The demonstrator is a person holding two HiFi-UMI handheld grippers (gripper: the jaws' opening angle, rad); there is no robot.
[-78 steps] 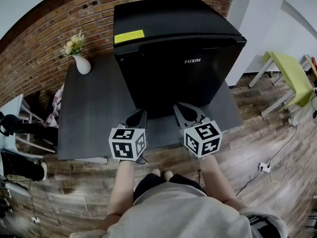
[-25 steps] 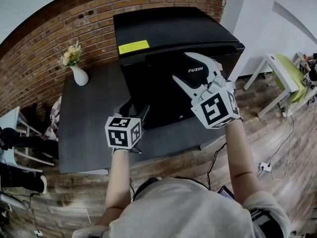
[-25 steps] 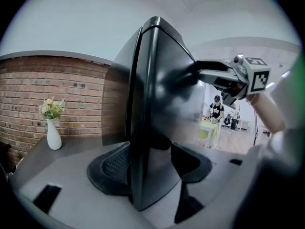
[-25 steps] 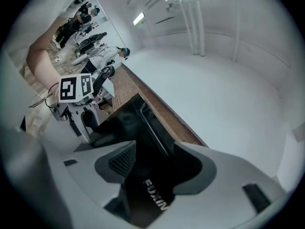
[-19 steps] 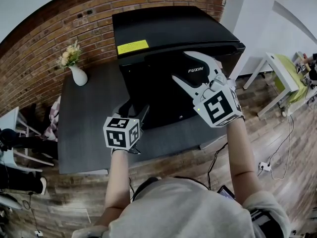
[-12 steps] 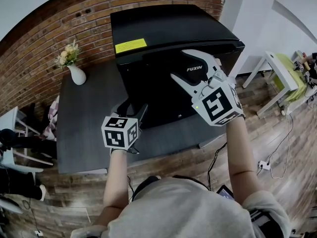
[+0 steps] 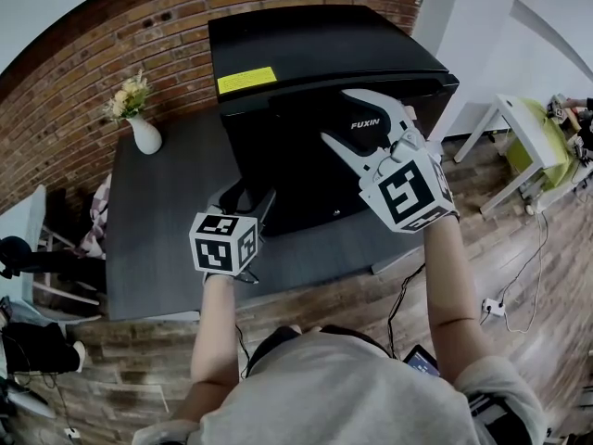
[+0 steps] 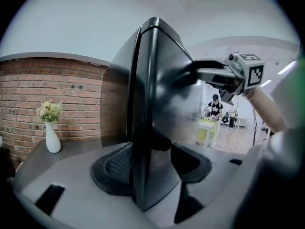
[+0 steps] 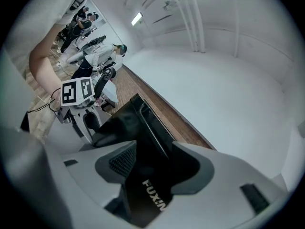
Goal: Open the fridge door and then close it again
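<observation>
Straddling FUXIN fridge door (image 7: pixel 306 170) unclenched, right gripper (image 7: pixel 335 117) at its 12 o'clock edge, left gripper (image 7: pixel 252 193) at its 8 o'clock edge.

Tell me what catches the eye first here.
A black fridge fills the middle, standing on a dark table against a brick wall. The right claw, jaws apart, sits at the door top by the logo; the left claw straddles its left edge. A white vase of flowers stands left.
</observation>
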